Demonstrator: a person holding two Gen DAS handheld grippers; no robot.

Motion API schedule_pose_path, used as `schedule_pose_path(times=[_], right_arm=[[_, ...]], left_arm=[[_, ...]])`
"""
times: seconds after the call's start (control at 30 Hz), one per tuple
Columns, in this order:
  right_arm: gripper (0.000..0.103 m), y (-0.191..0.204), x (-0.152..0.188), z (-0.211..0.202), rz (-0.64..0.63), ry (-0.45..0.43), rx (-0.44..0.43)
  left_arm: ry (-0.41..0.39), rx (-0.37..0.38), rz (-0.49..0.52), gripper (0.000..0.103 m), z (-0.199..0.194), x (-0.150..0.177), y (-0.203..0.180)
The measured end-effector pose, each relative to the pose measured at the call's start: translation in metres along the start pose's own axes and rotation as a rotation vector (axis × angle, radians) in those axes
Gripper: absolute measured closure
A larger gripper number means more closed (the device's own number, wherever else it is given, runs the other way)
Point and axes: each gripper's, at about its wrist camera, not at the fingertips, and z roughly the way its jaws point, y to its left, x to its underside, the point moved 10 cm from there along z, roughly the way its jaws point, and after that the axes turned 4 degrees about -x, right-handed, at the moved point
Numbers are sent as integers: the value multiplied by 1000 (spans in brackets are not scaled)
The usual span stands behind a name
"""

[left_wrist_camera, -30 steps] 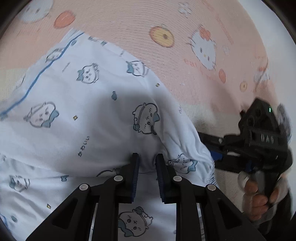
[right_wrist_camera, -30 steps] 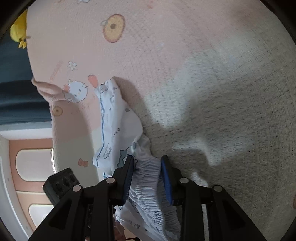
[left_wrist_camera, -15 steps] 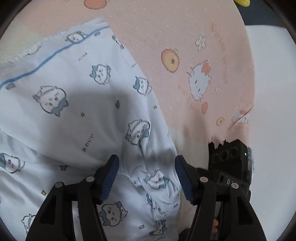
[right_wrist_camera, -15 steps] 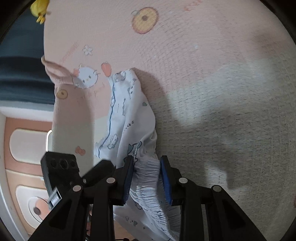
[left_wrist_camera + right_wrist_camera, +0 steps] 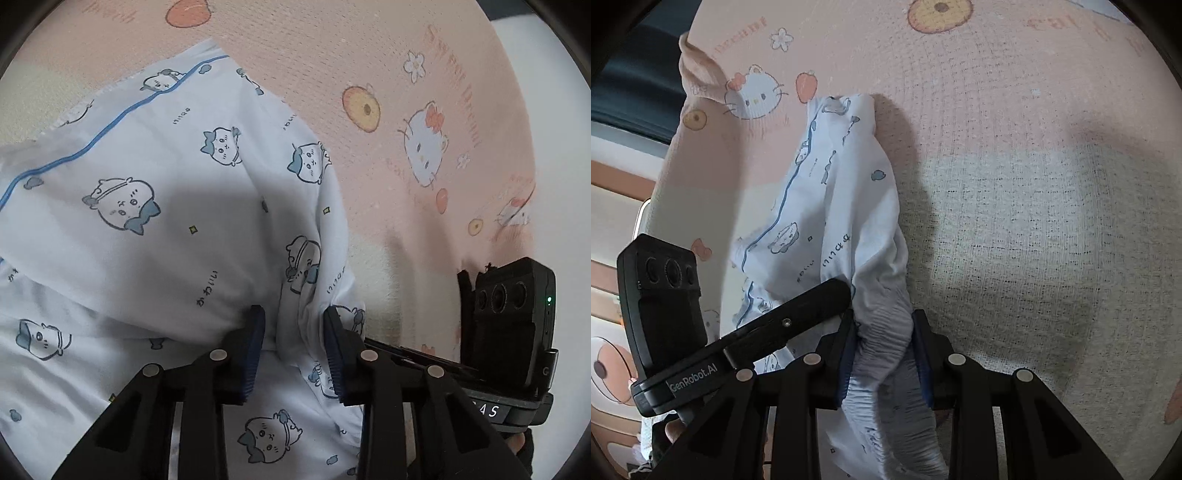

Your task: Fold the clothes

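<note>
White pyjama shorts (image 5: pixel 155 206) with blue cartoon animals and blue piping hang over a pink and cream cartoon-cat blanket (image 5: pixel 424 110). My left gripper (image 5: pixel 294 321) has its jaws close around a bunched fold of the fabric. My right gripper (image 5: pixel 882 328) is shut on the gathered elastic waistband (image 5: pixel 882 343), and the shorts (image 5: pixel 846 192) drape forward from it onto the blanket (image 5: pixel 1034 184). The two grippers sit close side by side; the left one shows at the left of the right wrist view (image 5: pixel 846 291), the right one's body at the right of the left wrist view.
The blanket's edge runs along the left of the right wrist view, with a dark surface (image 5: pixel 639 92) and cartoon-patterned flooring beyond. A pale surface (image 5: pixel 535 48) lies past the blanket at the top right of the left wrist view.
My left gripper opened half a second ago and has now closed again on a fold of the shorts nearer the right gripper. The right gripper kept its hold on the waistband.
</note>
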Motion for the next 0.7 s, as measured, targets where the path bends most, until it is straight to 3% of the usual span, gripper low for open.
schedule_pose_path(times=[0.33, 0.4, 0.47, 0.63, 0.7], right_arm=[[75, 0, -7, -14, 43, -48, -20], [74, 0, -4, -9, 75, -22, -54], [64, -1, 3, -5, 106, 8, -80], [63, 10, 7, 0, 98, 7, -112], [63, 15, 7, 1, 72, 2, -107]], left_arm=[[-2, 12, -2, 78, 2, 0, 5], [-10, -7, 7, 80, 0, 1, 8], [-26, -42, 28, 85, -3, 1, 10], [-52, -155, 115, 92, -3, 2, 13], [-51, -156, 113, 92, -2, 2, 15]])
